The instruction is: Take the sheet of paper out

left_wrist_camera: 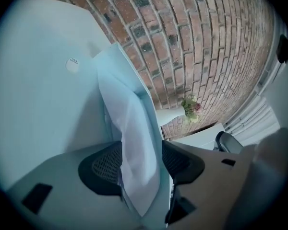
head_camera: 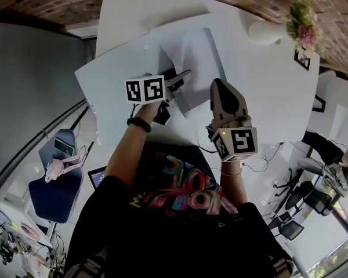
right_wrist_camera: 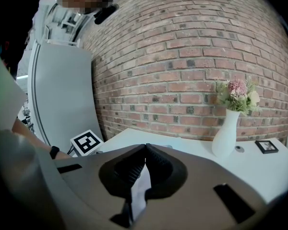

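A white sheet of paper (head_camera: 182,68) lies partly inside a pale plastic sleeve (head_camera: 204,45) on the white table (head_camera: 122,28). My left gripper (head_camera: 182,79) is at the sheet's near left edge. In the left gripper view the sheet (left_wrist_camera: 137,143) runs down between the jaws, which stand apart, and the sleeve (left_wrist_camera: 129,78) rises behind it. My right gripper (head_camera: 217,86) is at the sleeve's near right corner. Its jaws are shut on a thin pale edge (right_wrist_camera: 140,190), which looks like the sleeve.
A white vase of flowers (right_wrist_camera: 229,128) and a small black picture frame (right_wrist_camera: 267,146) stand at the table's far right by the brick wall (right_wrist_camera: 182,47). A small round sticker (left_wrist_camera: 73,64) lies on the table. A blue chair (head_camera: 58,178) stands at the left.
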Motion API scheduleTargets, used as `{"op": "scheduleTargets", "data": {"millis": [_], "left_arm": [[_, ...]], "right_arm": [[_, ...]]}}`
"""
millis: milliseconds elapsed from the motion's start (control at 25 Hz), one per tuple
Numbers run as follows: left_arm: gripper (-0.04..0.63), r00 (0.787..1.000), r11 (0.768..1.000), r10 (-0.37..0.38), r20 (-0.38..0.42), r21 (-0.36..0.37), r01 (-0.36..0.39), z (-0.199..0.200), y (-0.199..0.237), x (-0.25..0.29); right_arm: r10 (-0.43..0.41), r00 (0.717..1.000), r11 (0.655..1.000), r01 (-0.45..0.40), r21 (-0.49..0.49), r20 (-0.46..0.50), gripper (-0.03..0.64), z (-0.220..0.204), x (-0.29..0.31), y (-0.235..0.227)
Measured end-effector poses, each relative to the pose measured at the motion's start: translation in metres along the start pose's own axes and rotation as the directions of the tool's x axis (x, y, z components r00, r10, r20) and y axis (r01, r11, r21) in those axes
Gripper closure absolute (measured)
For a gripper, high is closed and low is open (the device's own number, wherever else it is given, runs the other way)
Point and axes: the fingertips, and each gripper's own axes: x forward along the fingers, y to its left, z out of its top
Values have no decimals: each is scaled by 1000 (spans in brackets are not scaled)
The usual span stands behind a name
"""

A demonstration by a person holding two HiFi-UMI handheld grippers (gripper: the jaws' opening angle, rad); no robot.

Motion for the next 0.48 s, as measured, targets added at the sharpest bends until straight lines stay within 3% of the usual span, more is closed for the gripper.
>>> {"op": "scheduleTargets", "data": {"millis": [320,480], "left_arm": [[344,998,998,-35,56,-46,38,14,1,5],[407,997,998,-35,70,-54,38,17,3,7]], "right_arm": [[2,1000,1000,-2,1,-6,600,-1,2,1],[1,1000,1000,-1,0,-10,600,-1,3,0]]}}
